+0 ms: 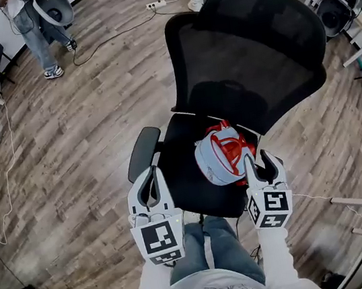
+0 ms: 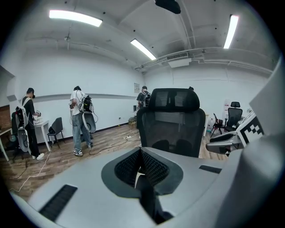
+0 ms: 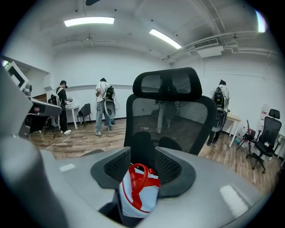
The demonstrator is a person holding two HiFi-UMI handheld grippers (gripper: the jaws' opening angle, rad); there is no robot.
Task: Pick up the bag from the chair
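A white bag (image 1: 218, 158) with red handles lies on the seat of a black mesh office chair (image 1: 246, 41), toward the seat's right side. My right gripper (image 1: 259, 160) hovers at the bag's right edge, open, its left finger beside a red handle. In the right gripper view the bag (image 3: 138, 196) shows in the gap of the right gripper (image 3: 141, 165), with the chair back (image 3: 164, 120) behind it. My left gripper (image 1: 151, 179) is shut and holds nothing, over the chair's left armrest (image 1: 143, 152). In the left gripper view the left gripper (image 2: 140, 167) shows its pads together, facing the chair (image 2: 171, 129).
The person's jeans-clad legs (image 1: 211, 251) stand at the seat's front edge. Cables and a power strip (image 1: 155, 4) lie on the wood floor behind the chair. People (image 2: 80, 120) stand at the far wall beside a small chair (image 2: 55, 130). More office chairs (image 3: 262, 138) stand at the right.
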